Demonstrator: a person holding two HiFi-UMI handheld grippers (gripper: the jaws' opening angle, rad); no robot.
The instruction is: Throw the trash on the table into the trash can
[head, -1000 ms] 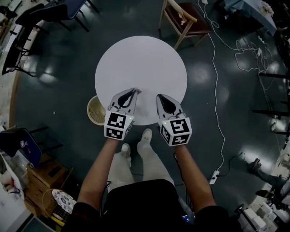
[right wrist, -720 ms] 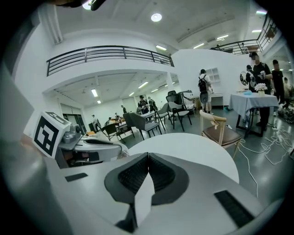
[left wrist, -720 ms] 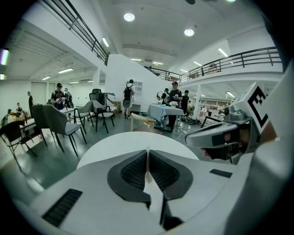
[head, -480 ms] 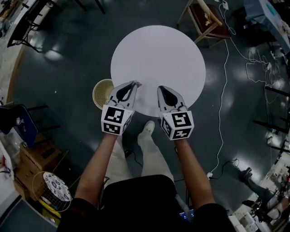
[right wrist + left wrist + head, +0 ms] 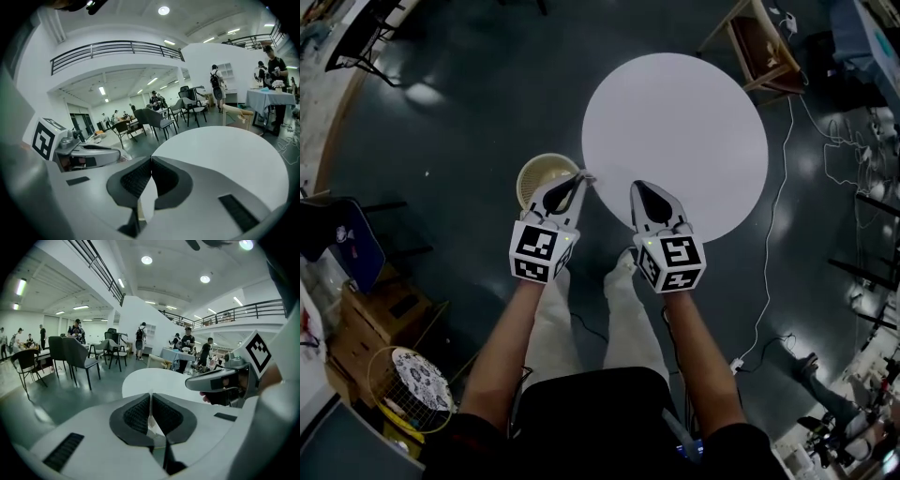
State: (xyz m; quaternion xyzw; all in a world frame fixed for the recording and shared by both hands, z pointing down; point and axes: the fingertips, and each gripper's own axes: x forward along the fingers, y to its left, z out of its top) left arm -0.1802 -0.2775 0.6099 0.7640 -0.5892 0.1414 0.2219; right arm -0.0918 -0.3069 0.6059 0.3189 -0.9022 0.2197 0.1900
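Checking the relation that governs the drop: the trash can (image 5: pixel 525 178) stands on the floor just beside the left edge of the round white table (image 5: pixel 675 131). In the head view the tips of the left gripper (image 5: pixel 578 178) overlap the can's right-hand rim, so the mouth lies below and slightly to the left of those tips. The left gripper is plainly the nearer of the two. The right gripper (image 5: pixel 636 186) sits over the near edge of the table, apart from the can. The left jaws are closed to a hairline, and the left gripper view shows a thin pale scrap (image 5: pixel 151 398) pinched edge-on between the dark pads, its upper edge just proud of them. In the head view a small whitish corner projects from the tips toward the table. The scrap's long axis appears to run along the jaws, though most of it is hidden. The right jaws are pressed together with nothing seen between them. The scrap is small, flat and light in colour; its material cannot be determined. The can is round and pale, of woven or mesh look, with its mouth open upward; its contents cannot be made out. Judgement: release here is marginal. A small shift leftward would put the scrap over the centre of the mouth, since a light piece may drift past the rim.
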